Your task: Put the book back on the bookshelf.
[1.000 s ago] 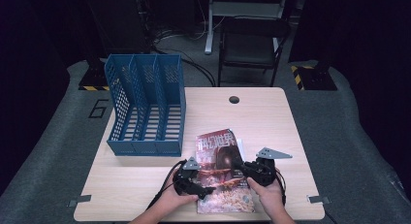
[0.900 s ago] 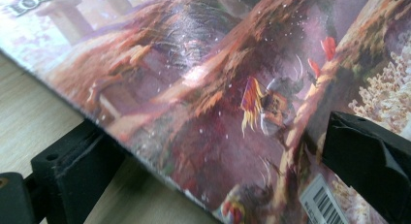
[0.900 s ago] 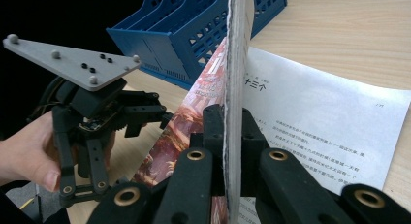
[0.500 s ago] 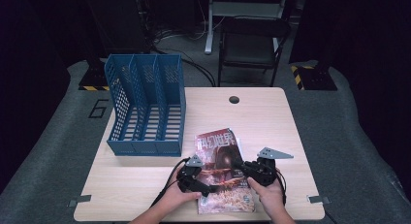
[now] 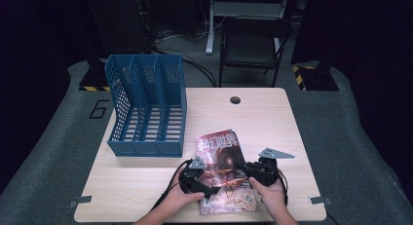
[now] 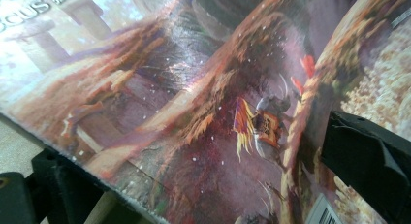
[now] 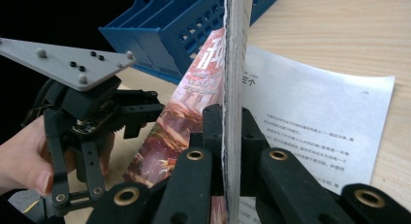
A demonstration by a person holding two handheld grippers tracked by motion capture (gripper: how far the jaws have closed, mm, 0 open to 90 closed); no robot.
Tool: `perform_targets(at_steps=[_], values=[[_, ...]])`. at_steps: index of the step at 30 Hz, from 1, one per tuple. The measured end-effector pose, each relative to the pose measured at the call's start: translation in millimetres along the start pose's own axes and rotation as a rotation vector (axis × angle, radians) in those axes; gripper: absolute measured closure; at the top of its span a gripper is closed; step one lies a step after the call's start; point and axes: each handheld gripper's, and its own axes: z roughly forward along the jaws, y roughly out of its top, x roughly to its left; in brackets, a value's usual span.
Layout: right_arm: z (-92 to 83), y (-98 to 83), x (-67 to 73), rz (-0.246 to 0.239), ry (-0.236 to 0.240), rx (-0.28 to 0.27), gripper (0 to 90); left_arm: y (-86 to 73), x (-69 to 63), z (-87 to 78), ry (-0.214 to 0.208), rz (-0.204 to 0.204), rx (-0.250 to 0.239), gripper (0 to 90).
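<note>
While both sets of tongs work the same item, the entry reads as follows.

Magazine point(image 5: 225, 174): glossy, thin, rectangular softcover with a reddish-brown fantasy cover and white title characters. It sits at the near edge of the bench point(image 5: 272, 122), just in front of the file rack. Seen from the right gripper view, part of it point(image 7: 236, 88) stands upright on edge while a printed white page point(image 7: 320, 122) lies flat below; the lifted portion is probably held clear so the magazine can be picked up whole.

Right tongs point(image 5: 249, 168): clamped together on the lifted sheaf's edge, black pads pressed to either side. The pinch at the paper's margin suits such a limp, slippery thing.

Left tongs point(image 5: 210, 191): at the magazine's left edge, one black jaw under the cover's rim and the other over its face in the left gripper view. Whether the pads press on the paper cannot be told.

File rack point(image 5: 146, 108): blue plastic, three upright slots, slatted and perforated walls, standing at the bench's left rear. Likely destination, judged from its nearness.

Bench: pale wood-grain top, smooth, matte.
</note>
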Motion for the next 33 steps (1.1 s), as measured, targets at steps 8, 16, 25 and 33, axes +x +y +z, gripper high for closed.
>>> perform_targets(at_steps=[8,16,25,33], values=[[3.1,-2.2,-6.2,0.036,-0.008,0.031,86.5,-1.0,0.8,-1.0,0.014,-0.039,-0.027,9.3],[7.4,-4.8,-11.5,0.069,-0.024,0.058,86.3,1.4,6.7,-4.7,0.020,-0.112,-0.036,22.3],[10.5,-6.0,-13.2,0.065,-0.030,0.078,85.8,1.6,11.0,-8.0,0.014,-0.137,-0.028,32.5],[11.7,-6.6,-13.1,0.076,-0.036,0.096,85.0,2.1,11.9,-12.6,0.012,-0.150,-0.025,41.0]])
